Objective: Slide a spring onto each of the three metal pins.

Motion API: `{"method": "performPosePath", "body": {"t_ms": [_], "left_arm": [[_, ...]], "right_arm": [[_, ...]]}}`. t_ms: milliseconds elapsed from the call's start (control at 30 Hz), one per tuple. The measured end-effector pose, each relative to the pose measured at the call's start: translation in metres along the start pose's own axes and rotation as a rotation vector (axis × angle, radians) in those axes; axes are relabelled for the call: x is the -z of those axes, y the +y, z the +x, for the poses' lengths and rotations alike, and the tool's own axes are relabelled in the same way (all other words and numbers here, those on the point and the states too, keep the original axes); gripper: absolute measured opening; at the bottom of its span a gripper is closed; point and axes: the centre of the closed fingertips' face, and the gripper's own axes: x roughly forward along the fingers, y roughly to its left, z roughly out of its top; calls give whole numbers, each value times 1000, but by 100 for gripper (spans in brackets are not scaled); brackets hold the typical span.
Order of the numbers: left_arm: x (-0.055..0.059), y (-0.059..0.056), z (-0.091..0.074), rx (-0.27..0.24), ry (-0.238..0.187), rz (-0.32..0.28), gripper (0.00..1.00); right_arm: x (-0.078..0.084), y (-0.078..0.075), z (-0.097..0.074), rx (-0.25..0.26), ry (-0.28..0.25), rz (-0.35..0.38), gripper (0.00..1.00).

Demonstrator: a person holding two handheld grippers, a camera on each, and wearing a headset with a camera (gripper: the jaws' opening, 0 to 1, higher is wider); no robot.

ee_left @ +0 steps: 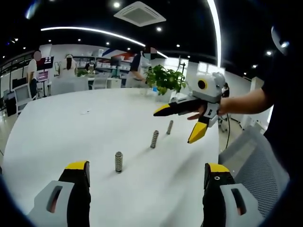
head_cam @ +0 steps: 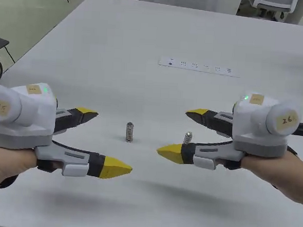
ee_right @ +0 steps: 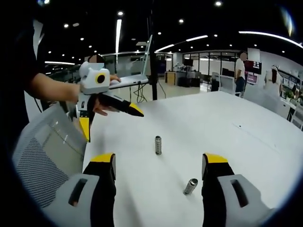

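Note:
On the white table [head_cam: 145,51], a small upright metal pin with a coiled spring around it [head_cam: 130,131] stands between my two grippers. A second one [head_cam: 188,138] is partly hidden behind the right gripper's lower jaw. The left gripper view has three such ribbed uprights in a row [ee_left: 119,161] [ee_left: 154,139] [ee_left: 169,126]. In the right gripper view one stands upright [ee_right: 158,144] and one sits close and tilted [ee_right: 191,186]. My left gripper [head_cam: 102,140] [ee_left: 147,166] is open and holds nothing. My right gripper [head_cam: 181,132] [ee_right: 159,158] is also open, facing it across the springs.
A white power strip [head_cam: 199,66] lies further back on the table. A mesh office chair [ee_left: 255,165] stands at the table's near edge. People and a potted plant [ee_left: 165,80] are in the office beyond the table.

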Motion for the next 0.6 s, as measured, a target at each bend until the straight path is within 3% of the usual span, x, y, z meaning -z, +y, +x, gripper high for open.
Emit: {"method": "performPosePath", "body": {"t_ms": [133,500,600], "left_arm": [[0,1,0,-4,2,1,98],[-8,-1,2,-2,-20,1,98],[-9,-2,2,1,-21,2,98]], "right_arm": [[2,-2,-13,22,-32,22,84],[16,-25,-58,123,-85,98,96],[20,-25,-68,138,-99,107,99]]}}
